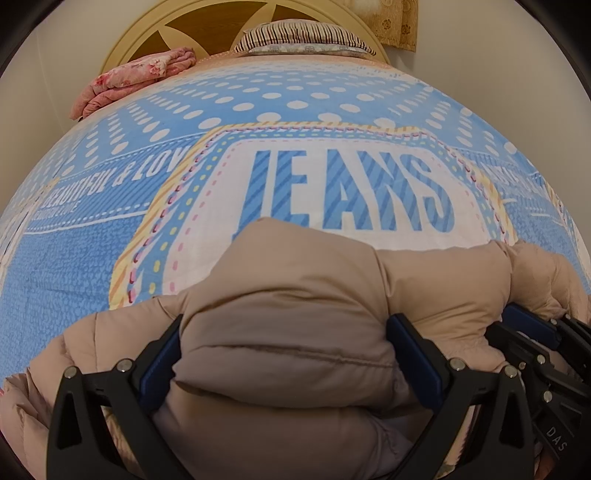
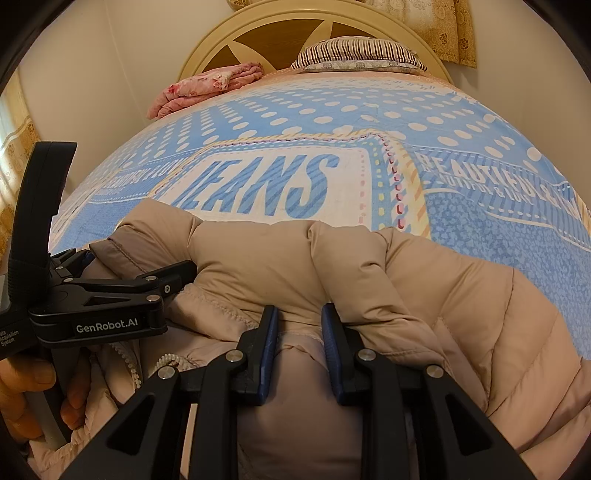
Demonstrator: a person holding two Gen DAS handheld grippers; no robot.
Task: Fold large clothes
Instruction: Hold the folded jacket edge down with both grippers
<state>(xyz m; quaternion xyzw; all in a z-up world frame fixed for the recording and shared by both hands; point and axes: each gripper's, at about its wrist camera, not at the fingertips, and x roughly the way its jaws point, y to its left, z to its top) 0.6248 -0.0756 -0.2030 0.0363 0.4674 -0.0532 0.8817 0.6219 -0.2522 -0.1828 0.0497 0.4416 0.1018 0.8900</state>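
A bed [image 1: 92, 258] fills both views, covered by a blue spread [image 2: 498, 240] with white dots and a white panel printed "JEANS". At its far end stands a cream and brown rounded headboard [image 2: 280, 33]. A striped pillow [image 1: 303, 37] lies against the headboard, and a folded pink floral blanket [image 1: 136, 79] sits beside it toward the left edge of the bed. Patterned gold curtains [image 2: 443, 26] hang behind the headboard on the right.

The beige puffer jacket [image 1: 295, 295] lies bunched on the near part of the bed, its upper edge reaching the lower rim of the "JEANS" panel. A cream zipper [image 2: 162, 363] runs along its open edge in the right wrist view, near the lower left.

The left gripper [image 1: 288, 354] has its blue-padded jaws spread wide around a thick roll of the jacket, both pads pressing into the padded fabric on either side, so it clamps that bulky fold. The right gripper [image 2: 299, 350] has its jaws drawn close together, pinching a narrower fold of the jacket between the blue pads. The two grippers sit side by side on the same near edge of the jacket, each visible in the other's view.

A hand [image 2: 26, 398] grips the handle of the left gripper at the lower left of the right wrist view.
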